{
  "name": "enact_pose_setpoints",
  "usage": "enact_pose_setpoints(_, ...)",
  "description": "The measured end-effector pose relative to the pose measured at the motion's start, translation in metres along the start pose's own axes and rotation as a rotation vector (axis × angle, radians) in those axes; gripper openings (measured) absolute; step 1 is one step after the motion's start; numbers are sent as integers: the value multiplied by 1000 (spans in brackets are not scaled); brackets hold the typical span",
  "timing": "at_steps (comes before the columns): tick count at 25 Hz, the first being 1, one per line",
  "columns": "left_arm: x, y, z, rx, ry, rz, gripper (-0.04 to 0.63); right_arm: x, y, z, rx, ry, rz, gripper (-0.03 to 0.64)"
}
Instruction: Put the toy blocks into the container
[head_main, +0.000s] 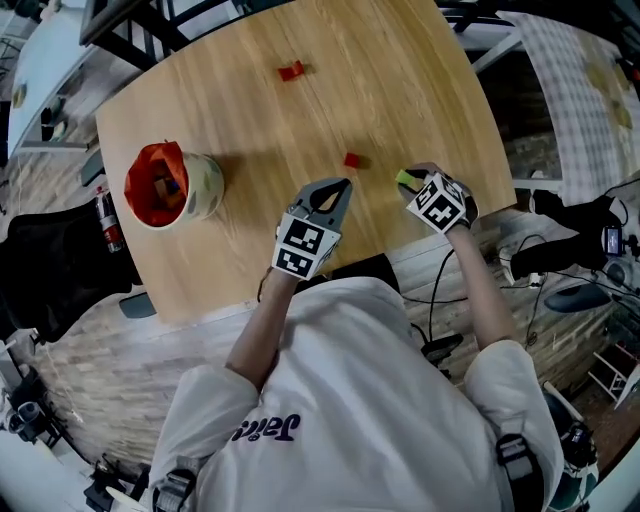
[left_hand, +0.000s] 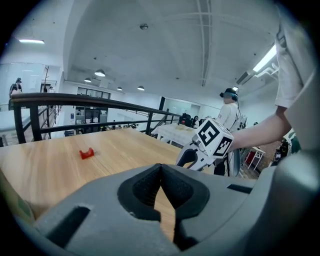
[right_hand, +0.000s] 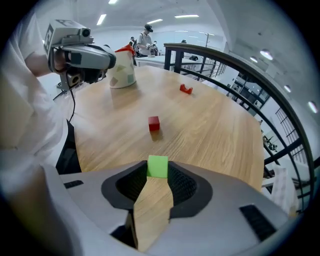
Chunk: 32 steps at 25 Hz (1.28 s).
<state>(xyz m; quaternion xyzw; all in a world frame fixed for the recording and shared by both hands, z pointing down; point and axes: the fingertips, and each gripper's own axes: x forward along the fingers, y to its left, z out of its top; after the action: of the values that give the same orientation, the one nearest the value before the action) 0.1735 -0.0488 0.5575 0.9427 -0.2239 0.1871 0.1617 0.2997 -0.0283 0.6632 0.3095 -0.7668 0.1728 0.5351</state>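
My right gripper (right_hand: 158, 172) is shut on a small green block (right_hand: 158, 166), held at its tips just above the wooden table (head_main: 250, 110); in the head view the green block (head_main: 404, 177) shows at the right gripper (head_main: 409, 181) tips. A red cube (right_hand: 154, 123) lies on the table beyond it, and a red arch-shaped block (right_hand: 186, 89) lies farther off. The container (head_main: 168, 186), a pale cup with an orange-red lining and blocks inside, stands at the table's left. My left gripper (head_main: 343, 186) hovers near the red cube (head_main: 351, 160), jaws shut with nothing between them.
The table's near edge runs just under both grippers, with my body behind it. A black railing (right_hand: 235, 65) curves round the table's far side. The red arch block (left_hand: 87, 153) sits alone on the far part of the table. People stand in the background.
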Motion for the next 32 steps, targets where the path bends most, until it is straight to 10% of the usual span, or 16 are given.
enact_pose_setpoints(7,-58,28,11,-38,-63,104,8,-33,7,85,-183,-36,13,138)
enact_pose_setpoints(22,-202,120,-13,-196,-158,503,8,-39,92,319,-908,-133,117,138)
enact_pose_setpoints(32,-269,149,-45,-314,-209,667,8,-24,174,425,-1091,-219,293,138)
